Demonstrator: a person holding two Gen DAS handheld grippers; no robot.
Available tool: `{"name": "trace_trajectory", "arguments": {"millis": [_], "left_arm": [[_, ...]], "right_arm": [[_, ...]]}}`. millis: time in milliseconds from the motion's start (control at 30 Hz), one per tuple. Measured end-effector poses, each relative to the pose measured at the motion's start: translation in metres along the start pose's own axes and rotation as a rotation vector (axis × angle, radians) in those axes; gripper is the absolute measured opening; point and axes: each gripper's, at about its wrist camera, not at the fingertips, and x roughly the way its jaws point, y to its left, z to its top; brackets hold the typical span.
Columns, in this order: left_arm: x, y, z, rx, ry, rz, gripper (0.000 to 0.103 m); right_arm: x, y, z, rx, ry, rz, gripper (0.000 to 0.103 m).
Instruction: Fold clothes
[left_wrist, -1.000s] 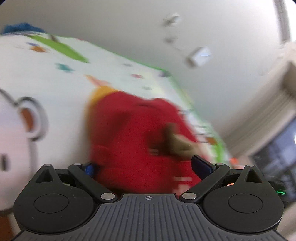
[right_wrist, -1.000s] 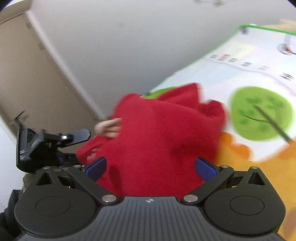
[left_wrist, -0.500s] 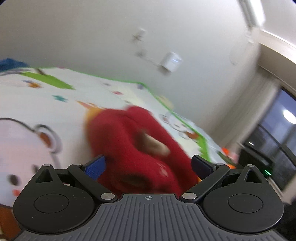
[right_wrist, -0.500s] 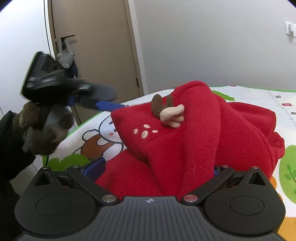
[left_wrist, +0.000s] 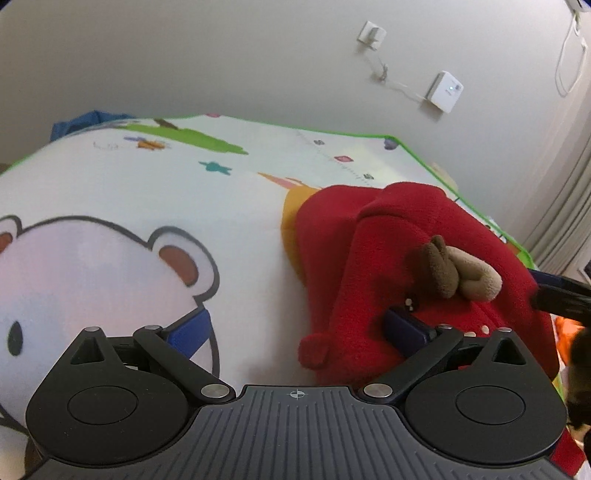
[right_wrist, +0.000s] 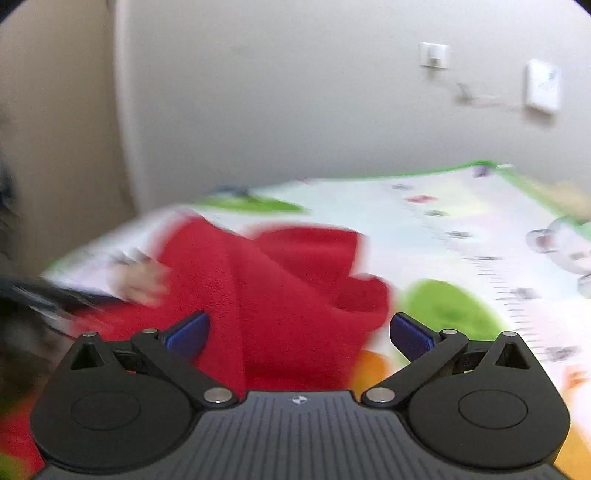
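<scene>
- The left tool (left_wrist: 295, 326) has its blue-padded fingers spread wide and grips nothing; its right finger (left_wrist: 406, 326) lies against the near side of the red fleece garment (left_wrist: 373, 258), its left finger over the bare play mat (left_wrist: 110, 192).
- The right tool (right_wrist: 297, 330) is also spread wide and empty, with a fold of the garment (right_wrist: 280, 288) rising between its fingers.
- The garment lies crumpled in a heap on the mat, thick and fuzzy, with deep folds and a small rounded flap at its near edge.
- Only the left view shows the brown and tan plush piece (left_wrist: 452, 273) stitched on top of the heap, small pale dots beside it, and the cartoon bear (left_wrist: 92, 280) printed on the mat.
- Only the right view, which is blurred, shows a door (right_wrist: 55, 129) at the left and the green tree print (right_wrist: 447, 306) just beyond the heap.
- Both views show a white wall box (left_wrist: 445, 90) with a cord.
</scene>
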Motion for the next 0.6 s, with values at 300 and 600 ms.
{"name": "trace_trajectory", "arguments": {"millis": [300, 600], "left_arm": [[0.002, 0.012, -0.005, -0.033, 0.003, -0.005, 0.103], [-0.024, 0.0, 0.041, 0.007, -0.104, 0.026, 0.103]], "right_arm": [[-0.002, -0.009, -0.014, 0.042, -0.022, -0.02, 0.103], [-0.008, -0.003, -0.014, 0.055, -0.016, -0.041, 0.103]]}}
